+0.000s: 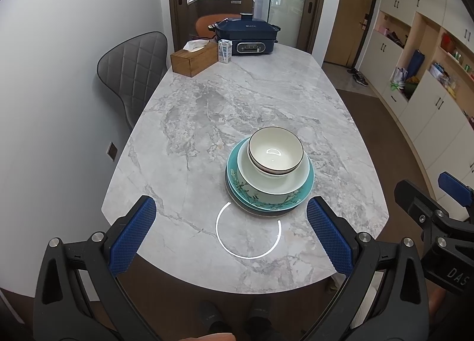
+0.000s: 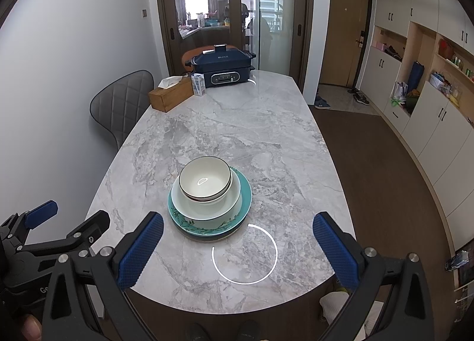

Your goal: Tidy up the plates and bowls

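Note:
A stack of dishes stands on the marble table [image 1: 207, 109] near its front end. On top is a white bowl with a dark rim [image 1: 275, 151], nested in a wider pale bowl [image 1: 272, 185], over a teal flowered plate [image 1: 305, 189] and a dark plate underneath. The same stack shows in the right wrist view, with the white bowl [image 2: 205, 178] on the teal plate [image 2: 244, 189]. My left gripper [image 1: 231, 231] is open and empty, in front of the stack. My right gripper [image 2: 238, 246] is open and empty, also in front of it.
At the table's far end stand a wooden tissue box [image 1: 194, 57], a small carton [image 1: 224, 50] and a blue electric cooker [image 1: 247, 34]. A grey chair [image 1: 133, 71] is at the left. Cabinets [image 1: 426, 95] line the right wall.

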Demonstrator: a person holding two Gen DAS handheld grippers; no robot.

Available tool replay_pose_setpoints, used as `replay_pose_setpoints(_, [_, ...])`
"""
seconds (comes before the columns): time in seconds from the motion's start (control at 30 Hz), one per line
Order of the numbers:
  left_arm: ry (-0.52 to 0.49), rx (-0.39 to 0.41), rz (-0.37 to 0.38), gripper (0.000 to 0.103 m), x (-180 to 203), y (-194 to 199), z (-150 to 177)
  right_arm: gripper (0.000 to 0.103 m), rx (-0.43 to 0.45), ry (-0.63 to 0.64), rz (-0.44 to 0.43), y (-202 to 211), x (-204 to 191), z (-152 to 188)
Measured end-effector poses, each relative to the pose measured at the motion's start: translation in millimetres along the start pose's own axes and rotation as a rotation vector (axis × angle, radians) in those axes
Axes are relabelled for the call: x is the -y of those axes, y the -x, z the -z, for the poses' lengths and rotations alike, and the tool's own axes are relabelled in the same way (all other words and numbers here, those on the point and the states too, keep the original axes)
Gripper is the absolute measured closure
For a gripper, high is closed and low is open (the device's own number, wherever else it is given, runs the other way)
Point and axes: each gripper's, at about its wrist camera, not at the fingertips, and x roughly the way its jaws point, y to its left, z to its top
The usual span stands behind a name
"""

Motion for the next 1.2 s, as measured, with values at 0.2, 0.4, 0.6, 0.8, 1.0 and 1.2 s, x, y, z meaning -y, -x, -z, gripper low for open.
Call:
replay_pose_setpoints(0.2, [-0.003, -0.004, 0.008, 0.0, -1.0, -1.4, -0.4, 0.0, -0.001, 0.002, -0.001, -0.2, 0.0, -0.4])
replay_pose_setpoints(0.4, [-0.004, -0.005, 0.009, 0.0, -1.8, -1.4, -0.4, 0.0, -0.002, 0.002, 0.0, -0.2, -0.8, -0.7])
replay_pose_setpoints(0.6, [-0.004, -0.007, 0.011, 0.0, -3.4, -1.9, 0.1, 0.0, -0.005, 0.001, 0.0, -0.4, -0.1, 0.0])
replay_pose_setpoints(0.8, [-0.005, -0.01, 0.012, 0.0, -4.2, -3.2, -0.2, 0.0, -0.005, 0.002, -0.001, 0.1, 1.1, 0.4])
replay_pose_setpoints(1.0, [-0.006, -0.014, 0.012, 0.0, -4.4, -4.4, 0.4, 0.0, -0.006, 0.003, -0.001, 0.0, 1.2, -0.3])
replay_pose_setpoints(1.2, [-0.004, -0.015, 0.012, 0.0, -3.9, -4.8, -0.2, 0.0, -0.008, 0.003, -0.002, 0.5, 2.7, 0.2])
